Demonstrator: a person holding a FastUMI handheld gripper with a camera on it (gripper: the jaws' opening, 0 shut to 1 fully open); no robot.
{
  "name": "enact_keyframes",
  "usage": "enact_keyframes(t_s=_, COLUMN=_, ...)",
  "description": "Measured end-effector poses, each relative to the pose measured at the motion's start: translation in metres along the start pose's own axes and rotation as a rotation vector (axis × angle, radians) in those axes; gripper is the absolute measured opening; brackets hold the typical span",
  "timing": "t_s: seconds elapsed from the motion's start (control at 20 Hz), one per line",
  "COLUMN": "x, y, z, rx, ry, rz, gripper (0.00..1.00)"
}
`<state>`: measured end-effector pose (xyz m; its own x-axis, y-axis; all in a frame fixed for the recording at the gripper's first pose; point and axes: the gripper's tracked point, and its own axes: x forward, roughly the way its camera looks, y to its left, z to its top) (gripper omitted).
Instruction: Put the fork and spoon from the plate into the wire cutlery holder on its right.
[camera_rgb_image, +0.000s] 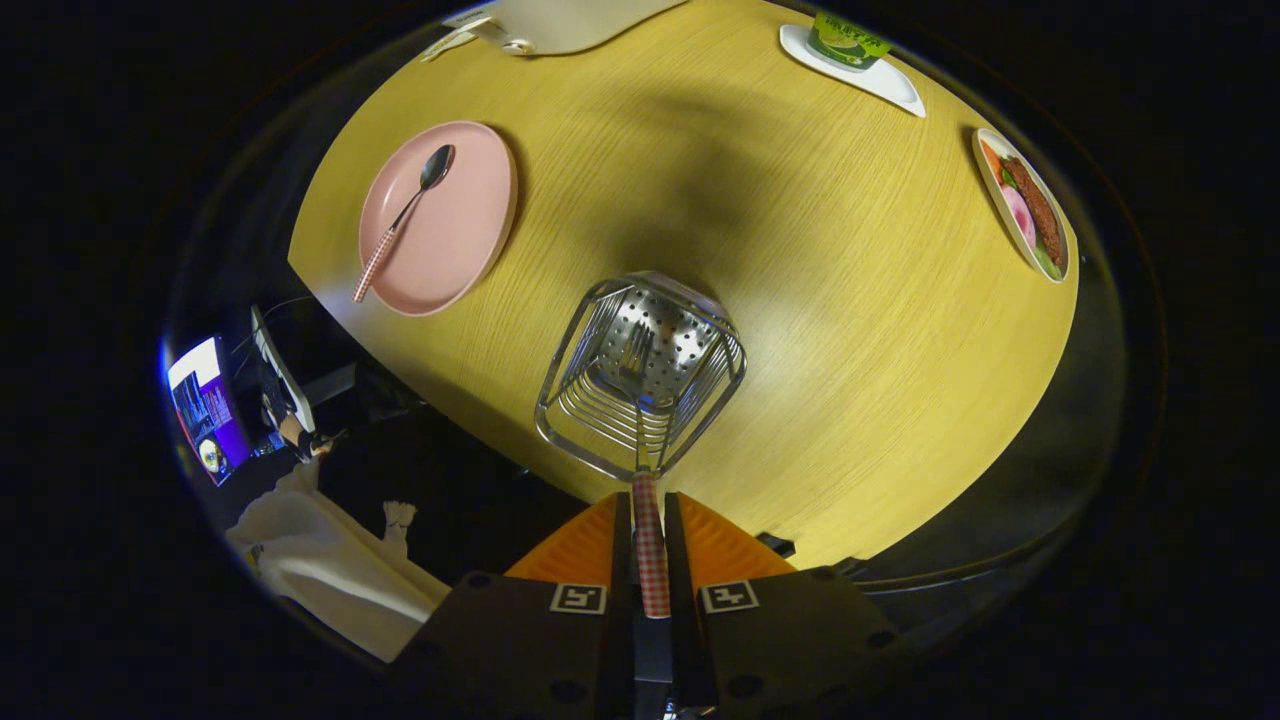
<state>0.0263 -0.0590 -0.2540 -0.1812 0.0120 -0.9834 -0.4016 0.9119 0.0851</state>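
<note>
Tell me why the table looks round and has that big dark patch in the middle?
In the gripper view, the fisheye lens bends the table edges into curves. The dark patch beyond the wire cutlery holder is a soft shadow, probably cast by whatever hangs overhead. Glare glints off the holder's metal. The gripper is shut on the fork, whose tines hang inside the holder; the spoon lies on the pink plate.

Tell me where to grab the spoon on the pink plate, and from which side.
Grip the spoon by its checked handle end, which juts past the pink plate's rim, coming from above. The gripper is shut on the fork over the wire holder.
</note>
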Motion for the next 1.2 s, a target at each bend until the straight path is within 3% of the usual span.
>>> enact_keyframes(t_s=0.1, x=-0.005, y=0.002, z=0.009, rx=0.010, ry=-0.041, rz=0.015, gripper=0.24)
enact_keyframes(t_s=0.2, x=-0.010, y=0.002, z=0.013, rx=0.015, ry=-0.092, rz=0.027, gripper=0.52)
enact_keyframes(t_s=0.3, x=-0.014, y=0.002, z=0.019, rx=0.035, ry=-0.148, rz=0.034, gripper=0.48)
enact_keyframes(t_s=0.45, x=-0.026, y=0.003, z=0.023, rx=0.080, ry=-0.229, rz=0.067, gripper=0.55)
enact_keyframes(t_s=0.65, x=-0.058, y=0.009, z=0.036, rx=0.166, ry=-0.411, rz=0.124, gripper=0.87)
enact_keyframes(t_s=0.7, x=-0.069, y=0.009, z=0.038, rx=0.181, ry=-0.457, rz=0.130, gripper=0.99)
enact_keyframes(t_s=1.2, x=-0.151, y=0.042, z=0.049, rx=0.330, ry=-0.972, rz=0.077, gripper=1.00)
